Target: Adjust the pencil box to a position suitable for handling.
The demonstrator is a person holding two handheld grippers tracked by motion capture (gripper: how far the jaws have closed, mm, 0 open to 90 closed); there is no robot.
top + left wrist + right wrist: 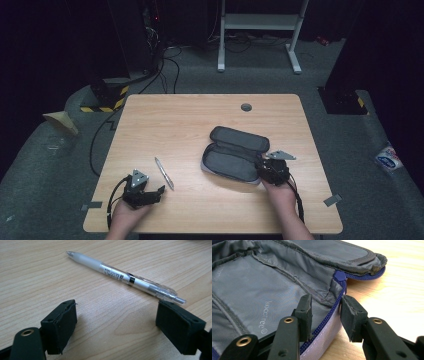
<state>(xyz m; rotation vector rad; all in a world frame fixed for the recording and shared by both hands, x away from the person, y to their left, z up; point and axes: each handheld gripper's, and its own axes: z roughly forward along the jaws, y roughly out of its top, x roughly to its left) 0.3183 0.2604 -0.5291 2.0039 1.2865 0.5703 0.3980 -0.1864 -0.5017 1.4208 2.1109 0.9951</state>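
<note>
My right gripper [325,315] straddles the pencil case's [262,297] zippered edge, jaws part closed, though I can't tell if the pads press the wall. My left gripper [116,325] gapes empty, the pen [122,277] lying just beyond, its clicker end nearly touching one fingertip.
</note>
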